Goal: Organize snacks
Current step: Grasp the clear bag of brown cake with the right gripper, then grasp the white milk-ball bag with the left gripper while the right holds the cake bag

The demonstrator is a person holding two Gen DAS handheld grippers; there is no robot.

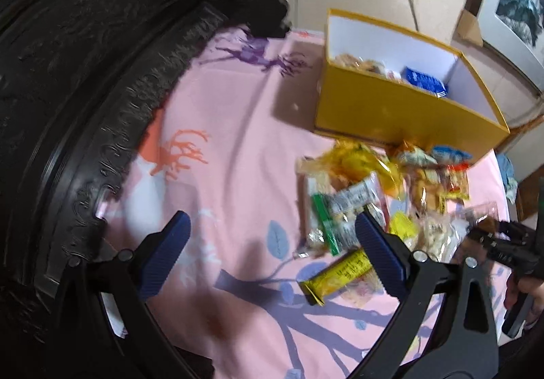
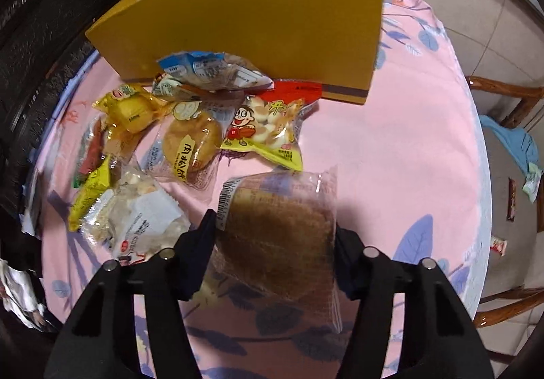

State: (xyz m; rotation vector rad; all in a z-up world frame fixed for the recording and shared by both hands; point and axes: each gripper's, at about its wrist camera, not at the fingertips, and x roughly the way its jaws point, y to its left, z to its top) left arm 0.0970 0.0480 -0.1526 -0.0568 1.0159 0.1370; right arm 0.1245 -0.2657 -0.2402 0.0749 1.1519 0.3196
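Right wrist view: we are seeing the right gripper (image 2: 273, 239) pinching a clear-wrapped brown cake (image 2: 278, 229) at lower centre. Left gripper (image 1: 272, 243) is hanging wide, holding nothing.

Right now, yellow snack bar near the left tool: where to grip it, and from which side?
Grip the yellow snack bar across its narrow width at mid-length, coming from above. It lies flat on the pink cloth, long and slim, angled diagonally, so turn the left tool until its open fingers straddle the long sides. Avoid the crimped ends: thin and floppy. One end touches another wrapper, so the middle looks clearest.
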